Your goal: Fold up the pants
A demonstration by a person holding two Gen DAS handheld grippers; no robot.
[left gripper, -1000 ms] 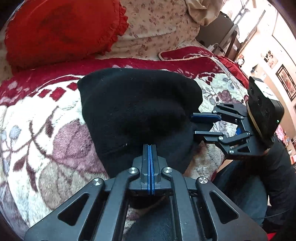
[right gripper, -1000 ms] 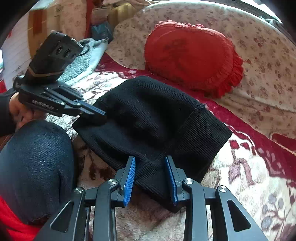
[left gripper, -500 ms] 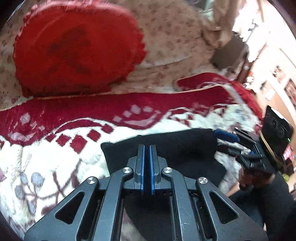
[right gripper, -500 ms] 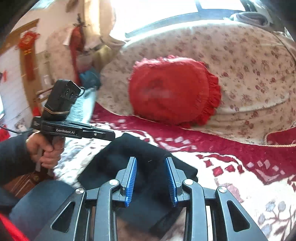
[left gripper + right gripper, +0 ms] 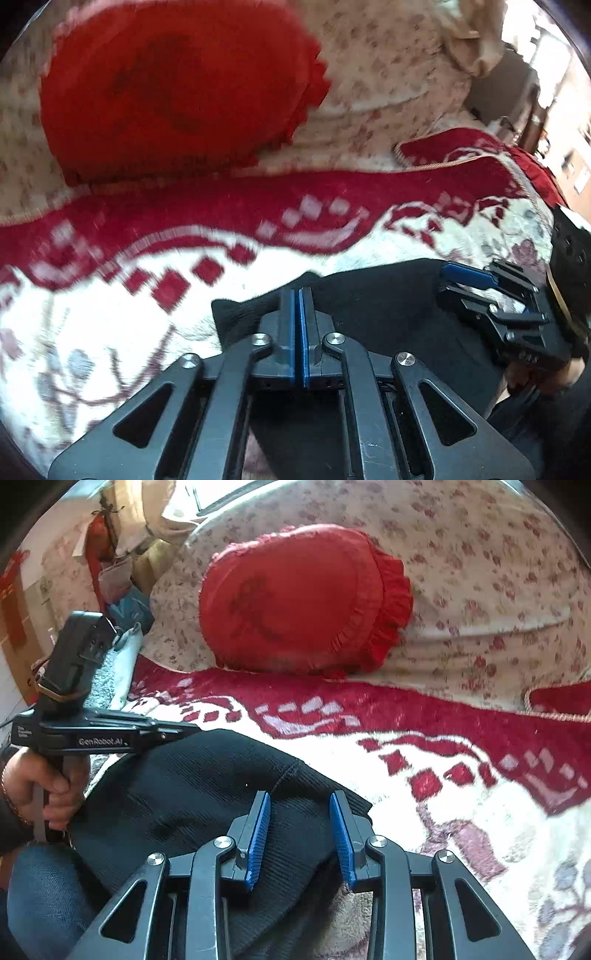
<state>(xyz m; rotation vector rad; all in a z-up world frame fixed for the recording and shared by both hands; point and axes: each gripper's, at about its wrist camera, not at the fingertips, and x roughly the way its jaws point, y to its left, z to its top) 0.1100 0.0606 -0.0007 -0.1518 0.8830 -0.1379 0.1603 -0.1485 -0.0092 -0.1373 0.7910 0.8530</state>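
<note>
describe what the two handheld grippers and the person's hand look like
Both the left gripper and right gripper are black linkages with silver rivets and blue ribbed pads. The left one's side reads "GenRobot.AI" in white, with a boxy black top. The bare left hand shows a dark sleeve.

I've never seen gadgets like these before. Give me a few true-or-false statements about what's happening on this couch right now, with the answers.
1. The left gripper has its jaws closed. True.
2. The right gripper has its jaws clamped tight on the cloth. False: they stand open, with the black pants lying between and beneath them.
3. A red ruffled cushion leans against the floral backrest. True.
4. The pants are spread out on a bare wooden table. False: they lie on a red-and-cream patterned blanket.
5. The person's hand shows on the left gripper's handle. True.
</note>
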